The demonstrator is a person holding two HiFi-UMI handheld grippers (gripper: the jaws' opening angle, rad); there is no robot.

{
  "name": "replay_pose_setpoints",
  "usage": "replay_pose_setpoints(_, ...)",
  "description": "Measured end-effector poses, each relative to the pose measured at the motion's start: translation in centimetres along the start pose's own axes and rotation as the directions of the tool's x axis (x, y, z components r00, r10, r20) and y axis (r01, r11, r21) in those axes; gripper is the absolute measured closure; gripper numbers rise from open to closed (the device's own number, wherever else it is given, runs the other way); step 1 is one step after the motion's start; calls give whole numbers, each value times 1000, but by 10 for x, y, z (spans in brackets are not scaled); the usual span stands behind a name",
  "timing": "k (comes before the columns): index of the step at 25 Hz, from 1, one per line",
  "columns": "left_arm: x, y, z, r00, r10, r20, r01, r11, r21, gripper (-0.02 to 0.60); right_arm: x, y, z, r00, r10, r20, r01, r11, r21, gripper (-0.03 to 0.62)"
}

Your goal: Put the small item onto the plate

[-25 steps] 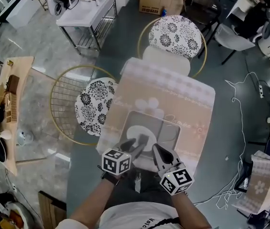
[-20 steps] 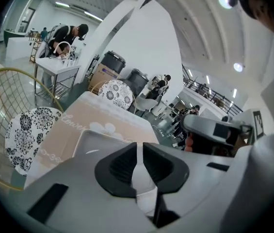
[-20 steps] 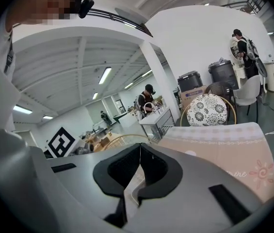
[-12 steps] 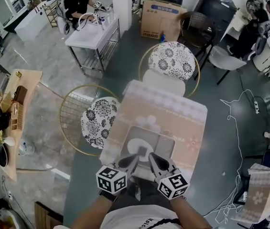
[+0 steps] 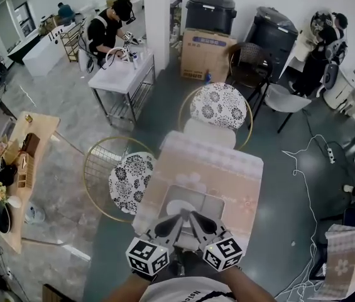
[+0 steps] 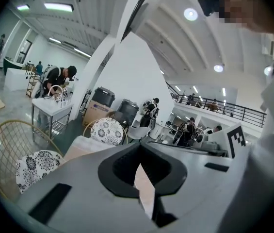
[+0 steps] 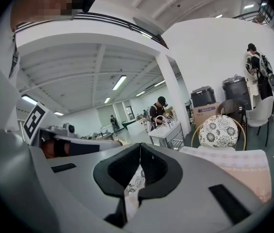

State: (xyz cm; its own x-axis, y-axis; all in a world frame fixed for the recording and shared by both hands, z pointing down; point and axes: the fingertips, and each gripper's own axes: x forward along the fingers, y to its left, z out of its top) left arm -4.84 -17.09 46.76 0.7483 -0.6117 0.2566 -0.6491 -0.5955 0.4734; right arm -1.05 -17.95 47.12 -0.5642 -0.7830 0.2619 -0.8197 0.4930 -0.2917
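On the pink-clothed table (image 5: 227, 175) lies a grey tray (image 5: 210, 201) with a white plate (image 5: 176, 206) in it. Both grippers hover over the tray's near edge, tips angled toward each other and almost touching. My left gripper (image 5: 178, 218) is shut with nothing between its jaws; the left gripper view shows the left gripper (image 6: 138, 155) with only cloth beyond it. My right gripper (image 5: 190, 217) is also shut and empty, as the right gripper view shows the right gripper (image 7: 139, 153). The small item is not visible in any view.
Two wire chairs with floral cushions stand by the table, one at its far end (image 5: 220, 106), one to its left (image 5: 130, 181). A cardboard box (image 5: 205, 54) and black bins (image 5: 210, 10) stand further back. People work at a white bench (image 5: 122, 71). Cables (image 5: 309, 162) trail on the floor at right.
The left jaws have gone from open to shut. Both grippers have drawn together near the tray's front edge. A dark small item seen on the plate earlier is now out of sight. The head view has tilted up.
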Motion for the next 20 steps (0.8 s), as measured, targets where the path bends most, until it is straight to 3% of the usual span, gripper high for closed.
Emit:
replay_pose_setpoints(9, -7, -24, 29, 997, -23, 72, 19, 998, 67, 575, -8, 14, 19, 1000, 3, 14, -3, 999, -40, 581)
replay_pose_setpoints(20, -7, -21, 20, 998, -24, 63, 21, 998, 51, 577, -6, 15, 15, 1000, 0, -3, 0, 999, -51, 582)
